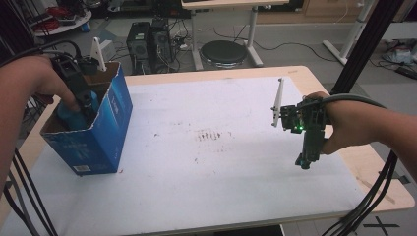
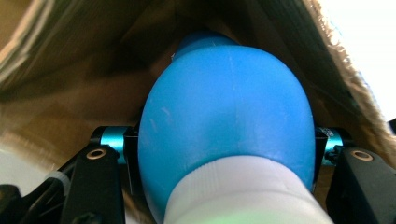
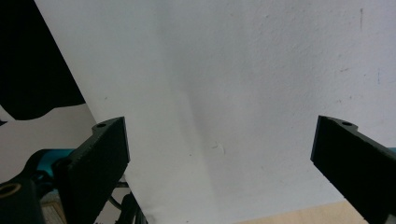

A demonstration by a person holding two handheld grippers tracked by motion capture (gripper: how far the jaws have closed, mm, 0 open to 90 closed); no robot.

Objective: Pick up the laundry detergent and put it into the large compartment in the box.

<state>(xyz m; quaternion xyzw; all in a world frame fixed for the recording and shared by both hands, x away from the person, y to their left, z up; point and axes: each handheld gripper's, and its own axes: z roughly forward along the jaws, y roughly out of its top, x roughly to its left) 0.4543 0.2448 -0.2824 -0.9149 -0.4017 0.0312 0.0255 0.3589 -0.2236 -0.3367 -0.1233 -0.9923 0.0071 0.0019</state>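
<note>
Left gripper (image 1: pixel 81 101) pinching the blue bulb (image 2: pixel 224 121) inside the box (image 1: pixel 105 132); right gripper (image 3: pixel 219 163) spread, idle, so I'm guessing halfway.

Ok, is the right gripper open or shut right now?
Open. The right gripper has its jaws spread wide with nothing between them, over the white table cover.

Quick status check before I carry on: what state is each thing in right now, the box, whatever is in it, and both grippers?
Blue cardboard box: upright at the table's left edge, top flaps open.
Blue bulb-shaped object: inside the box, held between the left gripper's jaws.
Left gripper: reaching down into the box, shut on the blue object.
Right gripper: open, holding nothing, above the white table cover.
</note>
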